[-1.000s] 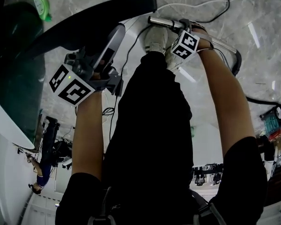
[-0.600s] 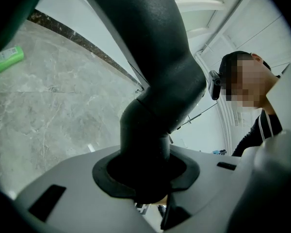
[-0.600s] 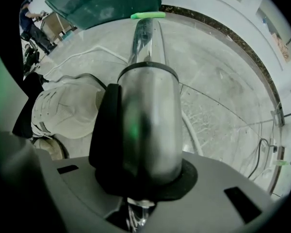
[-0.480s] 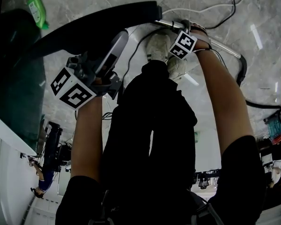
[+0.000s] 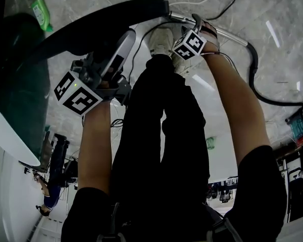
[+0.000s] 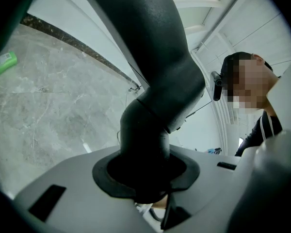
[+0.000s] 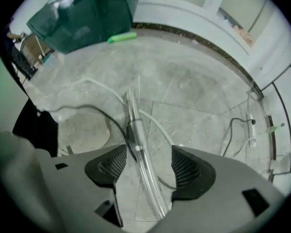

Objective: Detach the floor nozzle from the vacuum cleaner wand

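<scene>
1. Closest to you, the left gripper (image 6: pixel 145 176) has its fingers pinching the thick black neck of the floor nozzle (image 6: pixel 160 81). The neck fills the gap between the pads, and the nozzle appears held up off the floor (image 7: pixel 199 96).
2. Just beyond your shoes (image 5: pixel 161 38), the right gripper (image 7: pixel 145 166) points down over the wand (image 7: pixel 135 130). Its fingers (image 7: pixel 109 166) have just been opening and now stand spread. The wand lies between them, and neither pad touches it.
3. On the floor, the wand's metal tube runs away from the right gripper toward a loose white cable (image 7: pixel 99 86). In the head view, its other end bends into the black hose (image 5: pixel 255 79).
4. Judge the detachment as done or nearly done: the nozzle rides in one gripper while the wand rests on the floor. The head view places the nozzle's end near the wand's tip, and you cannot confirm a gap there.
5. Remaining work, on this reading: set the nozzle down apart from the wand.
</scene>
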The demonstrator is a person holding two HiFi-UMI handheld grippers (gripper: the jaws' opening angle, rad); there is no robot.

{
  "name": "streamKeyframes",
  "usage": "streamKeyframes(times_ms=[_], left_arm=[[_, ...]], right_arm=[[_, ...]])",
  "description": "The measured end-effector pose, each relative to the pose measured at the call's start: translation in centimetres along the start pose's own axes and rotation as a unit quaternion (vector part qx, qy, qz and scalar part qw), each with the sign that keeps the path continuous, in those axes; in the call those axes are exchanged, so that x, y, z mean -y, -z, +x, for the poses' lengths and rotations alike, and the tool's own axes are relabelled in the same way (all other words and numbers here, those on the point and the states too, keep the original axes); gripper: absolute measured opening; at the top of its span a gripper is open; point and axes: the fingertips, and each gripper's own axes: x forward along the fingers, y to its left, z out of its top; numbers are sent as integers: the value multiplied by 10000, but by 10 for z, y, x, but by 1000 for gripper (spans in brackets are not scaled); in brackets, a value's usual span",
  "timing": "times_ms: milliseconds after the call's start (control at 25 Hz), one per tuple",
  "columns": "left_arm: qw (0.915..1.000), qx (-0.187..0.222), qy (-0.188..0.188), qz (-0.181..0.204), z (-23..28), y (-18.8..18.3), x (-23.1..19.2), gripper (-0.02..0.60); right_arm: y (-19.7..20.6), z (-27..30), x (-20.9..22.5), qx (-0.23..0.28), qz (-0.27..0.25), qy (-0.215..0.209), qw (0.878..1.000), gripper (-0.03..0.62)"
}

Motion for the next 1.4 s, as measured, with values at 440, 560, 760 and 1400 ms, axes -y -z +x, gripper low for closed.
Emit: streamKeyframes(times_ms=[440, 560, 760, 1400], left_arm=[[9926, 741, 287, 918, -6, -84, 233, 127], [9926, 756, 124, 944, -37, -104, 311, 127], [9765, 837, 208, 1975, -52, -153, 454, 127], [9509, 967, 480, 2901, -121, -219, 651, 127]], right_arm=[[-93, -436, 153, 3377, 3736, 547, 8622, 18], [-89, -567, 158, 3704, 4107, 726, 8300, 18], [-81, -748, 212, 4353, 4303, 1621, 7741, 18], [-74, -1009, 219, 5475, 4410, 2247, 6747, 15]])
